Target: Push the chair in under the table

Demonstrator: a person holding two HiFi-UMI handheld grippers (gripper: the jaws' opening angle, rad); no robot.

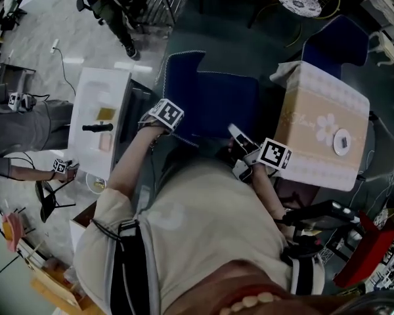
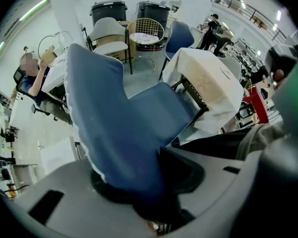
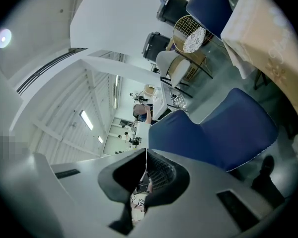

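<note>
L gripper [image 1: 164, 117] points straight down and is clamped about half-wide on the top edge of the chair [image 1: 217, 104] backrest; in its own view the blue fabric runs right down between the jaws. R gripper [image 3: 146, 170] has its jaws together w/ nothing in them. It sits low by the seat's near corner, between chair and table [image 1: 315, 159]. Whether it touches the seat I can't tell, since my own body blocks that spot in the head view. What the push turns on: the table lies to the right of the chair in the head view, seat side facing it, backrest on the far side where L holds. So the chair's back-to-seat line already points roughly at the table, and L is the hand placed to drive it. The seat is just beside the hanging cloth, not under the top yet. I'd get R out of the gap first so it doesn't get pinched. Table top carries only a small white disc [image 1: 341, 142]. Two dark bins [image 2: 108, 11] stand well behind; contents not visible.
</note>
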